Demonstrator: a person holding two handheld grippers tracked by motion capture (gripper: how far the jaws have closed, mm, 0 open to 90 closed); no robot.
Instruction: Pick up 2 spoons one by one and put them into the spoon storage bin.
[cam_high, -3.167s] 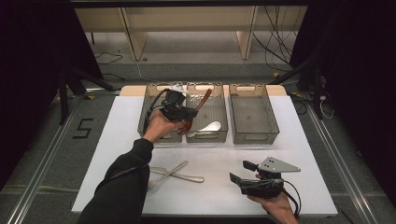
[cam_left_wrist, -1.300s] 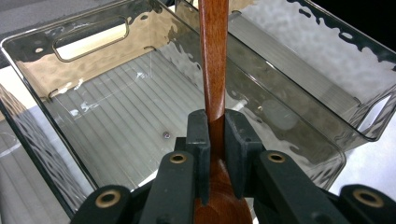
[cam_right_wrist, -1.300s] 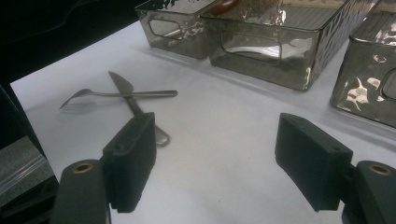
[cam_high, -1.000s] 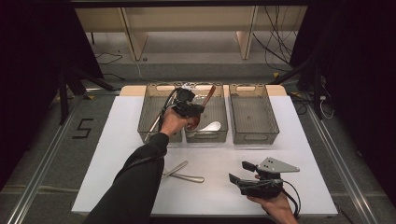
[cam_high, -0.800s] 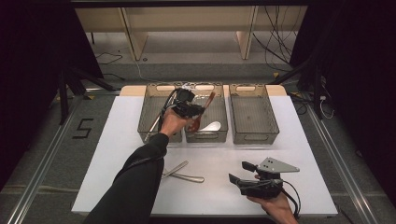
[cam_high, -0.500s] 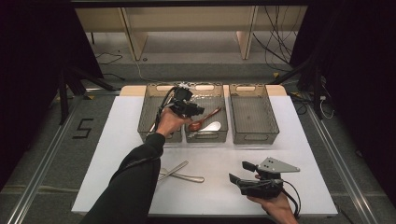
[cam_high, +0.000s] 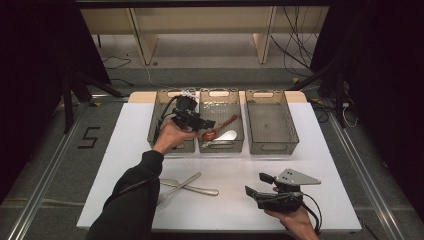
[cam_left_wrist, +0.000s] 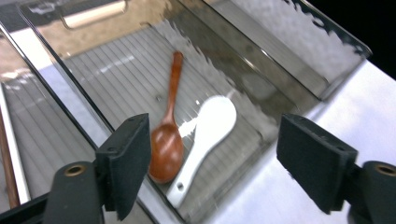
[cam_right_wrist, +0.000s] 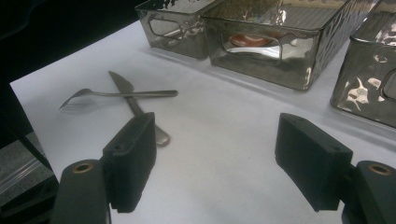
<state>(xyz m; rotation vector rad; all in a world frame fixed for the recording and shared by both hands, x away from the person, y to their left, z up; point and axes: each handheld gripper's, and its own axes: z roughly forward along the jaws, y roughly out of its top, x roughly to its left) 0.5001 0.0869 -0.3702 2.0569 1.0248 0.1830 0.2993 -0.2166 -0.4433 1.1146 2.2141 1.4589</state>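
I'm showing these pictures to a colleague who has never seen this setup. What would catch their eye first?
Probably the three smoky clear bins in a row at the far side of the white table, with the left gripper open over the middle one, where a brown wooden spoon lies beside a white spoon. Next, the metal fork and knife crossed on the table's near left, and the right gripper open, low near the front edge.

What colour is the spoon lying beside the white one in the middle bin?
Reddish-brown wooden spoon; clearest in the left gripper view.
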